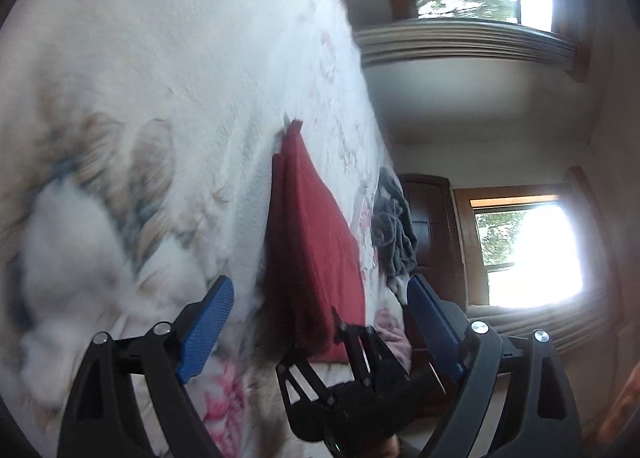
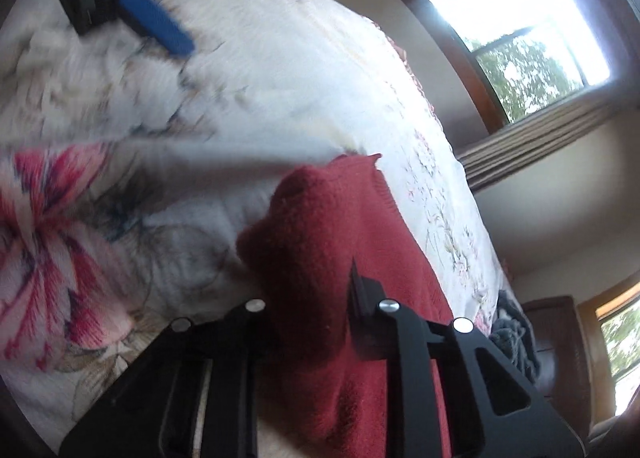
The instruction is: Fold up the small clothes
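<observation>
A dark red knit garment (image 1: pixel 316 250) lies on the white floral bedspread (image 1: pixel 168 69), one end lifted. In the right wrist view the same red garment (image 2: pixel 340 225) bunches up between the black fingers of my right gripper (image 2: pixel 308 298), which is shut on a fold of it. My left gripper (image 1: pixel 320 298) is open, its blue pads (image 1: pixel 208 322) spread wide on either side of the garment and touching nothing. The right gripper (image 1: pixel 352 370) shows as a black frame low between those pads. One blue pad of the left gripper (image 2: pixel 156 21) hovers over the bedspread (image 2: pixel 280 69) at top left.
A heap of grey clothes (image 1: pixel 394 225) sits at the bed's edge beyond the red garment, also as grey clothes (image 2: pixel 516 342). A pinkish cloth (image 1: pixel 392 334) lies near it. Windows (image 1: pixel 528 254) and a dark wooden cabinet (image 1: pixel 432 225) stand past the bed.
</observation>
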Demonstrator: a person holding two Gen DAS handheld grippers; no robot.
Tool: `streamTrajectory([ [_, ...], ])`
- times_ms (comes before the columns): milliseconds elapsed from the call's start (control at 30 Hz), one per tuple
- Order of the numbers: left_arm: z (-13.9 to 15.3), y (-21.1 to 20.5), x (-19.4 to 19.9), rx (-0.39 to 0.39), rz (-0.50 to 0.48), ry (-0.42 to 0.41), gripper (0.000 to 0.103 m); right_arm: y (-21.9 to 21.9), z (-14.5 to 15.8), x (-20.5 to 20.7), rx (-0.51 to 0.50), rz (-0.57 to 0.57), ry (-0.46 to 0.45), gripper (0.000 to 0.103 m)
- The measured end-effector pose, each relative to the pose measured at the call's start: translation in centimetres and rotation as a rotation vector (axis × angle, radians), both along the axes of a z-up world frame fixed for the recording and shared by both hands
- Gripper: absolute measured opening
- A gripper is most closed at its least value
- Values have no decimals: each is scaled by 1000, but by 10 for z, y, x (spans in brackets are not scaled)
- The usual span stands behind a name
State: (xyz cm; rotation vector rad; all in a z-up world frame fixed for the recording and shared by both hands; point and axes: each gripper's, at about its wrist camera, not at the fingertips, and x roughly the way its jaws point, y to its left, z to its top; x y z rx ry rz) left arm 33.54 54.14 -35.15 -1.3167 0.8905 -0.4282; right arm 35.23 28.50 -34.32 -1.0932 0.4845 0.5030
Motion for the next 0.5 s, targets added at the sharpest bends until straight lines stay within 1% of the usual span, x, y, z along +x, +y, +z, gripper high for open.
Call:
streamTrajectory([
  [33, -9, -3, 19, -30, -34, 44, 89, -1, 5, 2, 17, -9, 11, 19],
  [100, -15, -11, 46, -55, -88, 59, 89, -1, 16, 12, 47, -23, 23, 19],
  [133, -18, -19, 63, -52, -125, 72, 89, -1, 20, 16, 59, -29, 27, 19],
  [200, -19, -32, 88, -20, -167, 104, 89, -3, 28, 21, 80, -40, 40, 19],
  [233, -18, -41, 105, 15, -207, 105, 89, -5, 30, 22, 89, -43, 41, 19],
  [267, -19, -48, 117, 35, -228, 124, 89, -6, 34, 23, 97, -48, 45, 19],
  [333, -24, -58, 140, 40, -257, 160, 89, -10, 40, 25, 113, -56, 49, 19],
  [433, -34, -65, 166, 73, -270, 218, 89, -12, 48, 32, 140, -69, 59, 19],
  [500, -36, -68, 179, 83, -276, 228, 89, -13, 54, 36, 157, -73, 62, 19],
])
